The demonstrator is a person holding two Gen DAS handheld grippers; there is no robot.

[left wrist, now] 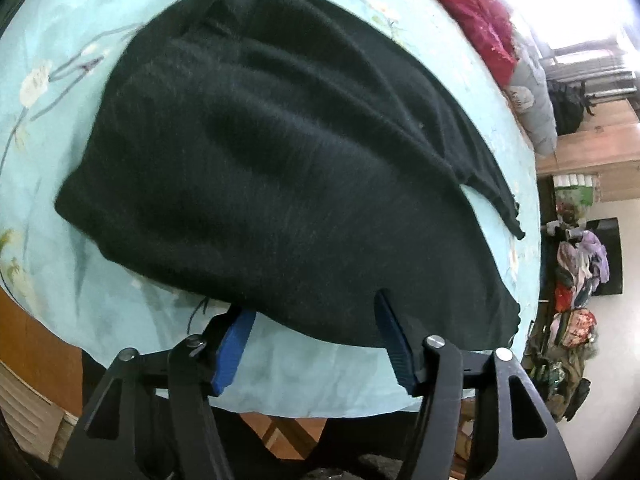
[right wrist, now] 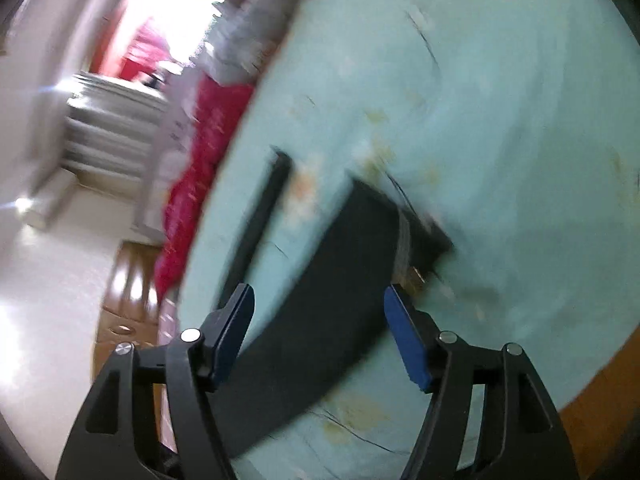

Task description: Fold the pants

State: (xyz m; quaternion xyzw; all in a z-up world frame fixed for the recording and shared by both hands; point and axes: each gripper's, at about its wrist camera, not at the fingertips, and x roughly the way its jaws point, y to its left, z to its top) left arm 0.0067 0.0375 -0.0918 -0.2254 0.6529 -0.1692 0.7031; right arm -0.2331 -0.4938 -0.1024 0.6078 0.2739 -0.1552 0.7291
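Observation:
Black pants (left wrist: 280, 160) lie spread in a rumpled heap on a light blue flowered sheet (left wrist: 52, 80). My left gripper (left wrist: 312, 312) is open at the pants' near edge, with its blue fingers (left wrist: 236, 340) on either side of the hem and not clamped on it. In the blurred right wrist view, a black leg of the pants (right wrist: 332, 280) runs between the fingers of my right gripper (right wrist: 320, 300), which is open. A narrow black strip (right wrist: 264, 208) lies to its left on the sheet (right wrist: 500, 120).
Red bedding (left wrist: 472, 12) and a grey quilt (left wrist: 536, 100) lie along the far edge of the bed. Piles of clothes (left wrist: 580, 264) sit on the floor to the right. Wooden furniture (left wrist: 36, 344) borders the bed's near edge.

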